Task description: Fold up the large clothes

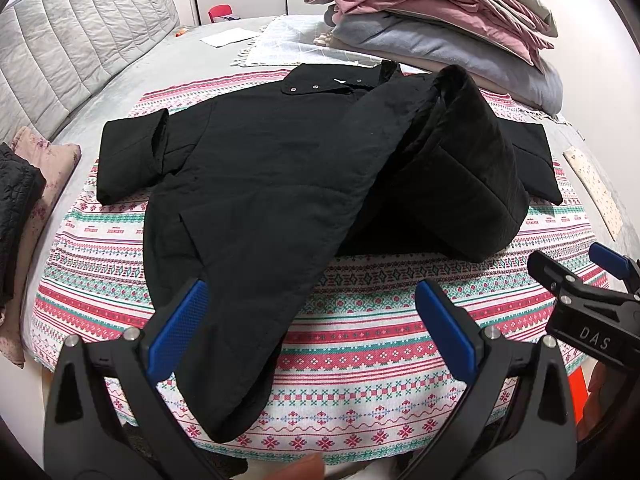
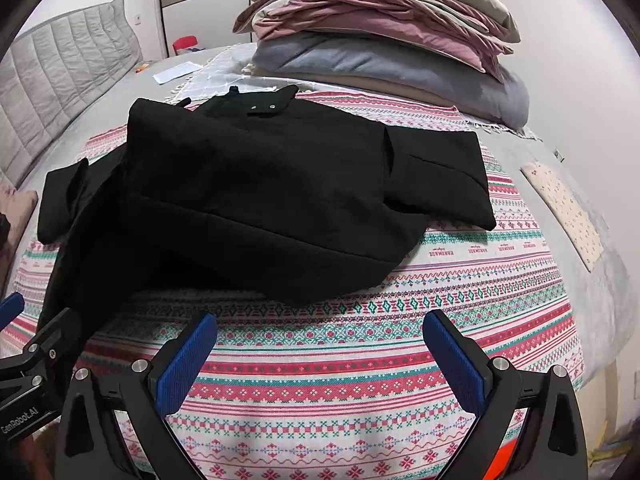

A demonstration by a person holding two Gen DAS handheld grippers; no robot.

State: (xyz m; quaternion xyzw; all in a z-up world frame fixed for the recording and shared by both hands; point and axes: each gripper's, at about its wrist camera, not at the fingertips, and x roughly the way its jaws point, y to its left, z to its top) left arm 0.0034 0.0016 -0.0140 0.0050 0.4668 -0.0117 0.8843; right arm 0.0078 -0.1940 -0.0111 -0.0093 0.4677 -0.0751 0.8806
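My left gripper [image 1: 312, 336] hangs over the near edge of the bed [image 1: 168, 56], jaws spread wide with nothing pressed between the blue pads; the hem of the black coat [image 1: 260, 168] lies below the gap, untouched. My right gripper [image 2: 320, 364] is just beside it, jaws equally wide, with only the patterned blanket [image 2: 400, 344] under them.

The coat lies flat on that striped red, green and white blanket, collar and snap buttons toward the far side. Its right half is folded over the body in a thick quilted flap; one sleeve sticks out to the left, and another dark panel shows to the right.

No box, basket or bin is in either view, so nothing is held inside anything. What serves for storage is stacking: a pile of folded bedding [image 2: 380, 28], grey under pink under beige, sits on the bed beyond the coat. At the left edge another dark folded garment [image 1: 16, 208] rests on a pink flowered cloth [image 1: 48, 184]. A white paper [image 1: 230, 36] lies near the padded headboard [image 1: 80, 36].
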